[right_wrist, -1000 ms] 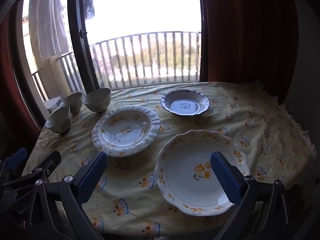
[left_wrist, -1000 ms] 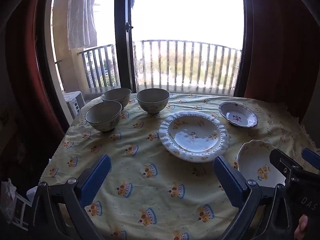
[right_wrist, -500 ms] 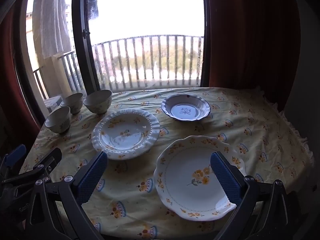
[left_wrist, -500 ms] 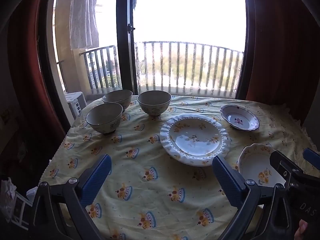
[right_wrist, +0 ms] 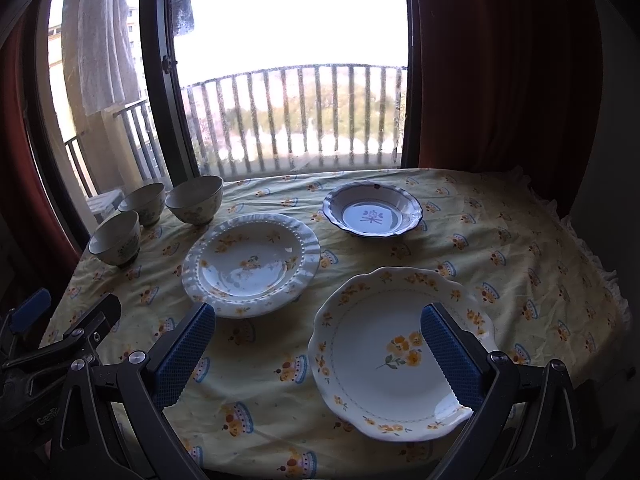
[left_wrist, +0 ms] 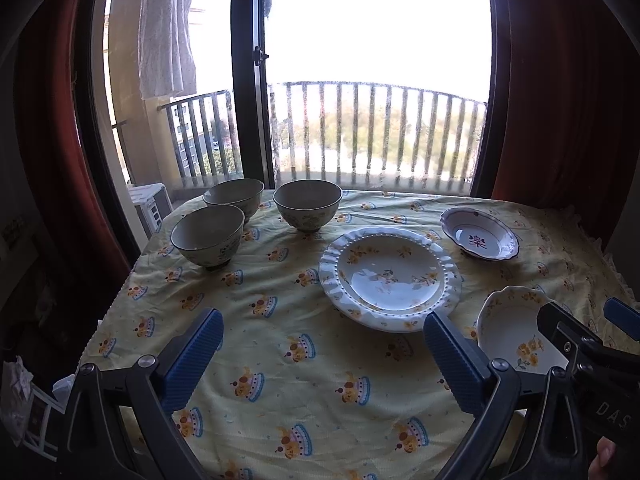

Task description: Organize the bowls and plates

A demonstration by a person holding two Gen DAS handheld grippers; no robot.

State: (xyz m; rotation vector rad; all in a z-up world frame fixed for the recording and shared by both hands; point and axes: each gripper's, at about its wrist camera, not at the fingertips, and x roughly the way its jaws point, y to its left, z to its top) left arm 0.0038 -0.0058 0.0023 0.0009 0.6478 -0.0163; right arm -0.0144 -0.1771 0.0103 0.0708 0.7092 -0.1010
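Three grey-green bowls stand at the far left: one [left_wrist: 208, 236] near, one [left_wrist: 234, 196] behind it, one [left_wrist: 307, 204] to their right. They also show in the right wrist view [right_wrist: 116, 238]. A ribbed white plate [left_wrist: 390, 276] [right_wrist: 251, 262] lies mid-table. A blue-rimmed dish [left_wrist: 479, 238] [right_wrist: 373, 214] lies beyond it. A yellow-flowered scalloped plate [right_wrist: 394, 354] [left_wrist: 512, 328] lies near right. My left gripper [left_wrist: 322, 354] is open and empty above the cloth. My right gripper [right_wrist: 318, 350] is open and empty over the flowered plate's left part.
The table [left_wrist: 280, 380] has a yellow patterned cloth with a frilled edge at right [right_wrist: 600, 280]. A balcony door and railing [left_wrist: 360, 132] stand behind, with red curtains [right_wrist: 500, 72] at the sides. The right gripper's body shows in the left wrist view [left_wrist: 580, 344].
Both grippers have risen and pulled back slightly, so the dishes sit a little lower and farther in both views. Nothing on the table has moved.
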